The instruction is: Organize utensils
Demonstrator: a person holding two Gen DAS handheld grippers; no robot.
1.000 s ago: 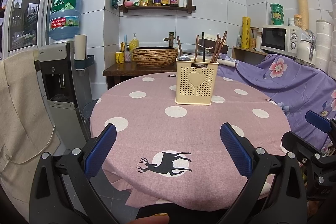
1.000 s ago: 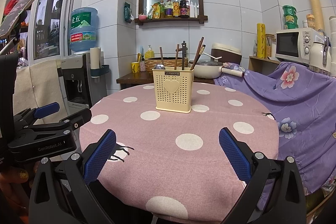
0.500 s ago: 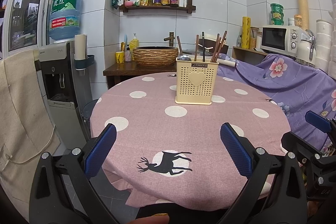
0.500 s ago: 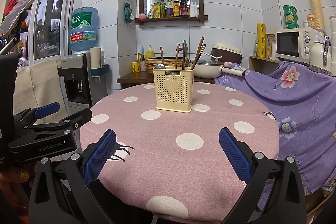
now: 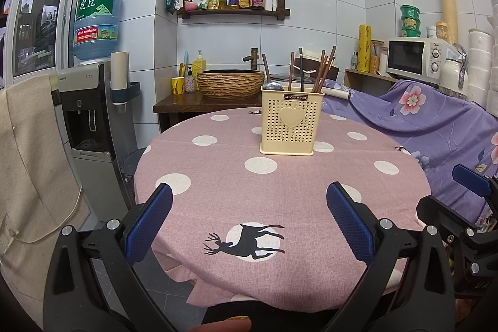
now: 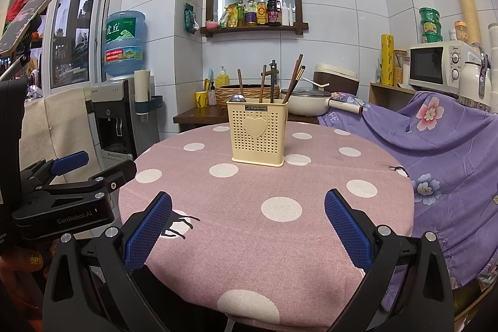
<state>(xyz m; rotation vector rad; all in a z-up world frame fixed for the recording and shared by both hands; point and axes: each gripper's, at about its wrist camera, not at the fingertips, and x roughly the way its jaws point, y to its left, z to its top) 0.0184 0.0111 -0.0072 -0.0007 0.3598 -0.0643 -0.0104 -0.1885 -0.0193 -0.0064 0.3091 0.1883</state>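
A cream perforated utensil holder with a heart on its front stands on the far middle of the round table; it also shows in the right wrist view. It holds several brown chopsticks and a metal spoon. My left gripper is open and empty above the near table edge. My right gripper is open and empty, also at the near edge. Each gripper shows at the side of the other's view.
The table has a pink polka-dot cloth with a deer print. A water dispenser stands left. A purple floral cloth covers furniture on the right. A wooden counter with a woven basin stands behind.
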